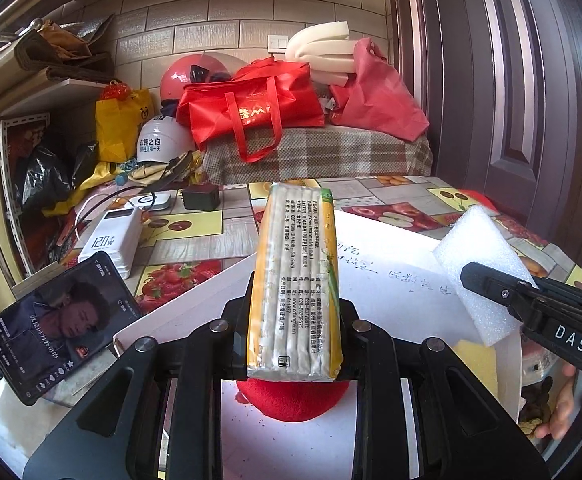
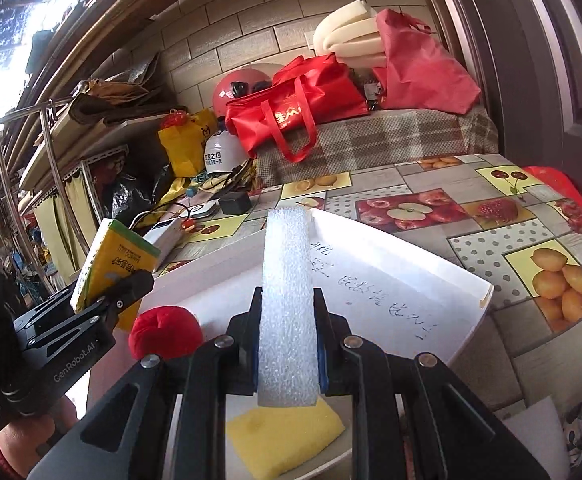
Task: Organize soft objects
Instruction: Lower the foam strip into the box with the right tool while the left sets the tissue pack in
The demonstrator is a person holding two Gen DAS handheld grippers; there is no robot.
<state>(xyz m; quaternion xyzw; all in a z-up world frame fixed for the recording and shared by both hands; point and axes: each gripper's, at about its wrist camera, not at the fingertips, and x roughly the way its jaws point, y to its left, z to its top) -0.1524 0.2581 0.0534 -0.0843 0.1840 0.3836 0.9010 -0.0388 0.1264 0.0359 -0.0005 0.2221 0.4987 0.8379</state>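
I am holding the tissue pack (image 1: 295, 280) in the left gripper (image 1: 294, 332), jaws clenched on its lower end, one finger on each long side. The pack is standing nearly upright, tipping slightly toward 12 o'clock, printed text face toward the left wrist camera. It is hanging above the white tray (image 1: 391, 300), directly over the red plush ball (image 1: 291, 398), which is lying on the tray floor at 6 o'clock of the pack.

I am holding the white foam block (image 2: 287, 308) in the right gripper (image 2: 287, 344), jaws clenched on its two broad faces. The block is pointing toward 12 o'clock, above the tray. The yellow sponge (image 2: 283, 436) is lying flat on the tray at 6 o'clock of the block; I cannot tell whether they are touching.

In the right wrist view, the left gripper is sitting at 9 o'clock, angled up toward 1 o'clock. In the left wrist view, the right gripper is entering from 4 o'clock, with the operator's hand (image 1: 571, 404) behind it.

The tray is resting on the fruit-print tablecloth (image 2: 491, 240). A phone (image 1: 59, 324) and a power bank (image 1: 111, 240) are lying at 9 o'clock of the tray.
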